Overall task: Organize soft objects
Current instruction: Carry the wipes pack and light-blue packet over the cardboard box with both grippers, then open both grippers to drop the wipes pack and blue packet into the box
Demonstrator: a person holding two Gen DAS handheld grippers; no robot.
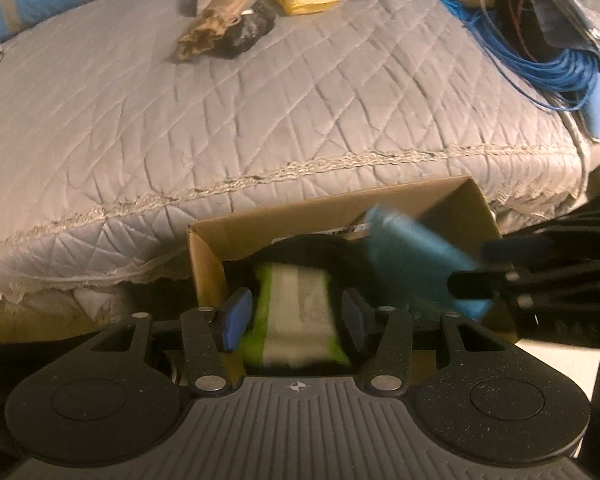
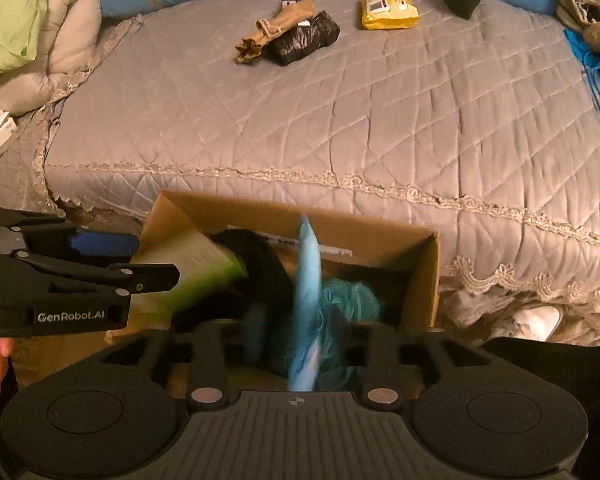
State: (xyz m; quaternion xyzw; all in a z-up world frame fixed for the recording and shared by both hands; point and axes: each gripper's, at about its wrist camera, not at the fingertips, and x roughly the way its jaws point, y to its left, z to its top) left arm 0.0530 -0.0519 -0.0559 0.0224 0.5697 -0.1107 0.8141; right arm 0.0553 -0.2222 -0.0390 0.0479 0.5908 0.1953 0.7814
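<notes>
Green-and-white soft piece [image 1: 296, 316] over open cardboard box [image 1: 466, 196], clamped between left gripper [image 1: 294, 316] pads. Blue flat item [image 2: 308, 292], blurred, edge-on between the fingers of right gripper [image 2: 304, 344]; jaws parted, pads clear of it, released. Teal fluffy bundle [image 2: 352, 300] lies inside box, at about 2 o'clock from the blue item. Box sits against quilted grey bedspread [image 2: 380, 120]. On the bedspread at 12 o'clock: brown cloth roll [image 2: 272, 34], black bag [image 2: 306, 38], yellow packet [image 2: 388, 10].

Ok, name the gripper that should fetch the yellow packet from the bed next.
Right. The right gripper is open, the blue item loose between its jaws; the left gripper holds the green-edged pad.
</notes>
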